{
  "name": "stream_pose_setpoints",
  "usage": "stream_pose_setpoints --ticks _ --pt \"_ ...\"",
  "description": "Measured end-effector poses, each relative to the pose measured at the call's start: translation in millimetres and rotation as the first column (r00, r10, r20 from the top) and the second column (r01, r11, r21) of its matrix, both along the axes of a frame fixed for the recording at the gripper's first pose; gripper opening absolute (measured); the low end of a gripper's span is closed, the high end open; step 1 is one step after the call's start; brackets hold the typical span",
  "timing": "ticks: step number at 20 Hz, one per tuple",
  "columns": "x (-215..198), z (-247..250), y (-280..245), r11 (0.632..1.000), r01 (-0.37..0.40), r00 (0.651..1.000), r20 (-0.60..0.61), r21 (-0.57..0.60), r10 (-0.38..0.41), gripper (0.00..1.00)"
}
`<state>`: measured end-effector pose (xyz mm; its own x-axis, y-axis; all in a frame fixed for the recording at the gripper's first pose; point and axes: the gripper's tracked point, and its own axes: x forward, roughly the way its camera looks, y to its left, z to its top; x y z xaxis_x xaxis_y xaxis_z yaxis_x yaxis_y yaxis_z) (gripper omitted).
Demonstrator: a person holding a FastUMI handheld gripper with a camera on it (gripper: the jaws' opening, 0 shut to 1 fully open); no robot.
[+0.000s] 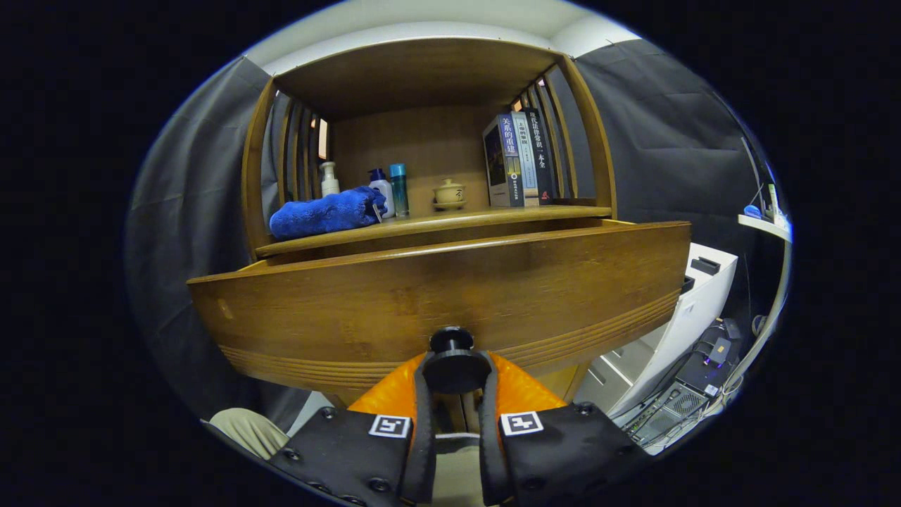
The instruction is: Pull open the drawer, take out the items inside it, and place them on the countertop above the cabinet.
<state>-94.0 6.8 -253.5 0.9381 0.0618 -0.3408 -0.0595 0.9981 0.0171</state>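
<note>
- Gripper view. The gripper [455, 373] is at the drawer's round dark knob [455, 366]; both fingers close in on the knob, one on each side, pinching it.
- The drawer [443, 296] stands pulled out from the cabinet [429, 141]. Its wooden front panel spreads wide just beyond the fingers, long axis running side to side, face turned toward the camera, grooved lines along its lower edge.
- The drawer's inside is hidden behind the front panel from here; cannot tell what it holds.
- Above the drawer's top edge lies the countertop [493, 215], a wooden shelf under the cabinet's roof, slatted at both sides.
- At the countertop's left end, near the front edge: a blue towel [327, 211], rolled, long axis along the edge.
- Behind the towel stand three bottles upright: a white pump bottle [329, 179], a white bottle with a dark cap [381, 190], a teal bottle [399, 189].
- Near the middle, a small lidded cup on a saucer [448, 193], apart from the bottles.
- At the right end, books [517, 160] stand upright, spines toward the camera, against the right slats.
- Open room on the countertop: a bare strip along the front edge from the towel to the right corner, in front of cup and books.
- Right of the cabinet, a white unit [693, 303] stands just beside the drawer's right end; cables and boxes [704, 373] on the floor below it.
- Dark cloth wall [190, 197] behind the cabinet on the left.
</note>
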Motion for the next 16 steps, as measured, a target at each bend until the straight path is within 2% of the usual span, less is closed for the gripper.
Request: stream_pose_setpoints --ticks 8,16 --pt "-38 -1 -4 1.0 0.014 1.0 -0.023 0.003 -0.014 0.33" --pt "-48 -2 -6 1.0 0.016 0.999 -0.041 0.021 -0.015 0.33"
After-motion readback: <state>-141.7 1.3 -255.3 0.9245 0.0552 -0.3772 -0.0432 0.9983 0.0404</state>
